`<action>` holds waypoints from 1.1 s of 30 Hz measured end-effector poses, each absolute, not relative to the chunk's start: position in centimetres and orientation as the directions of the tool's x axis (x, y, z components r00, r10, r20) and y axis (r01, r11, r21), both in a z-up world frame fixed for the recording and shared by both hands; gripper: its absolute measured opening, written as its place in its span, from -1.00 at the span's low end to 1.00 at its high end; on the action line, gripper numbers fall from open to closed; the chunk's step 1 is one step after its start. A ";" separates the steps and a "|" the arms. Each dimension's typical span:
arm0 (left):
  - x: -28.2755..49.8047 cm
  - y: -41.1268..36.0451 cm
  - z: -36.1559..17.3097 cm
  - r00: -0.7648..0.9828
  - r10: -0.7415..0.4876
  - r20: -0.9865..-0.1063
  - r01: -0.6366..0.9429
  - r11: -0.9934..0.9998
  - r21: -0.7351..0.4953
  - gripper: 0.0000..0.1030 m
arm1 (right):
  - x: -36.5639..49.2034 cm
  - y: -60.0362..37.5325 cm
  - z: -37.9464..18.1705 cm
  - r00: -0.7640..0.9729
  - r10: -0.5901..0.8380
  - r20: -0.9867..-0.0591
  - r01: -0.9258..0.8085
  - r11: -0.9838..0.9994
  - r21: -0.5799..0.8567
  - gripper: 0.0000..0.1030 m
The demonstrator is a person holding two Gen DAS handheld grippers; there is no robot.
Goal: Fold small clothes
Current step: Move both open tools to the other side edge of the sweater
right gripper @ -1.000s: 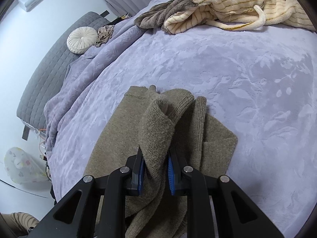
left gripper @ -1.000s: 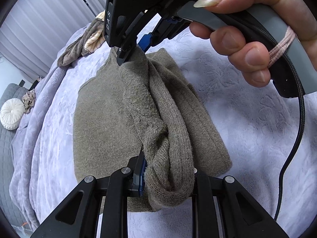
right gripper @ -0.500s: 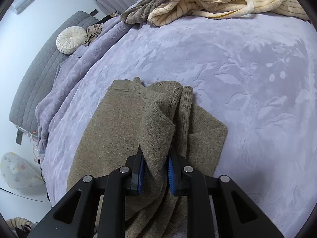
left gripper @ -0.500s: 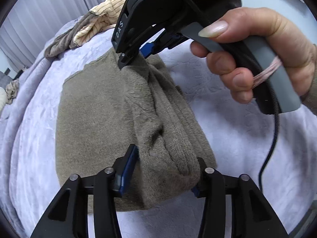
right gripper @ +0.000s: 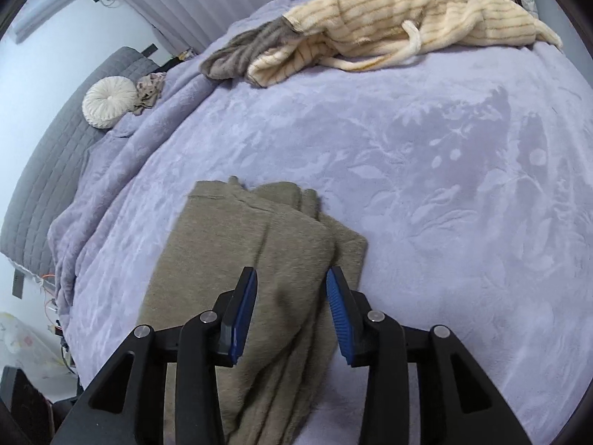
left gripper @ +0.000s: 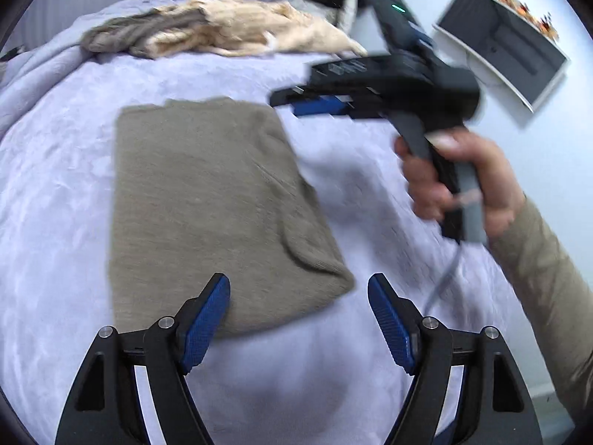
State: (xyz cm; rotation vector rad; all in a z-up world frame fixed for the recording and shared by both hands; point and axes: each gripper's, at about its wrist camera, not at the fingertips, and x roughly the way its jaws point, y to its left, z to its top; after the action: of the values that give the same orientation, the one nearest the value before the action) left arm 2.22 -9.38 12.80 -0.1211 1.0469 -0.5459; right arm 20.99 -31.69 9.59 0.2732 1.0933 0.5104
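An olive-brown knit garment (left gripper: 207, 200) lies flat on the lavender blanket, folded lengthwise with its right side laid over. It also shows in the right wrist view (right gripper: 259, 259). My left gripper (left gripper: 298, 307) is open and empty, just above the garment's near edge. My right gripper (right gripper: 291, 296) is open and empty, above the garment's folded side. In the left wrist view the right gripper (left gripper: 296, 102) is blurred, lifted to the right of the garment, held by a hand.
A heap of cream striped and grey clothes (right gripper: 370, 26) lies at the far edge of the bed (right gripper: 444, 167). A round white cushion (right gripper: 107, 102) sits on a grey quilted piece at the left. A wall shelf (left gripper: 504, 44) hangs at the right.
Both grippers opened and let go of the garment. It now lies flat and folded. Both grippers drew back and up from it; the right one moved off to the right.
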 end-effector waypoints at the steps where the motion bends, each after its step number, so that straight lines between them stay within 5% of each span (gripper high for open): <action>1: 2.7 -8.2 12.9 0.400 -0.472 -0.786 0.332 0.874 -0.356 0.51 | 20.4 -30.8 9.9 0.342 0.563 -0.753 -0.283 0.825 0.488 -0.17; 4: 4.1 -5.6 11.9 0.425 -0.401 -0.811 0.210 0.916 -0.343 0.51 | 18.9 -27.9 9.3 0.244 0.665 -0.706 -0.340 0.741 0.580 -0.15; 8: 6.1 -4.2 8.6 0.375 -0.296 -0.878 0.112 0.955 -0.274 0.51 | 18.6 -26.8 5.2 0.214 0.528 -0.822 -0.286 0.838 0.464 -0.08; 11: 6.5 -3.9 6.3 0.305 -0.313 -0.900 0.087 0.950 -0.301 0.51 | 18.8 -29.7 3.6 0.255 0.486 -0.836 -0.194 0.873 0.448 -0.66; 13: 6.3 -4.2 5.6 0.292 -0.314 -0.904 0.091 0.949 -0.301 0.51 | 18.2 -30.6 4.2 0.274 0.475 -0.836 -0.176 0.879 0.442 -0.66; 17: 6.4 -3.6 6.8 0.329 -0.312 -0.891 0.086 0.950 -0.301 0.51 | 14.7 -28.6 7.8 0.358 0.343 -0.868 -0.286 0.926 0.248 -0.44; 22: 6.3 -1.4 7.7 0.378 -0.274 -0.885 0.010 0.956 -0.292 0.51 | 9.5 -25.7 10.3 0.376 0.484 -0.791 -0.413 0.851 0.324 0.49; 28: 5.6 -1.1 7.4 0.372 -0.203 -0.906 0.023 0.978 -0.209 0.66 | 9.8 -28.0 4.1 0.310 0.321 -0.895 -0.239 0.937 0.253 0.46; 33: 4.5 -1.4 9.8 0.418 -0.212 -0.883 0.078 0.977 -0.197 0.66 | 8.0 -30.5 6.4 0.388 0.293 -0.874 -0.191 0.953 0.235 0.49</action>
State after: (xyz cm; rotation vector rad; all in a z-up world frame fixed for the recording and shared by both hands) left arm 4.46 -1.38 9.76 -0.1322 1.1254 -0.1825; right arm 8.01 -30.46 6.36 0.1014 1.1316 0.3081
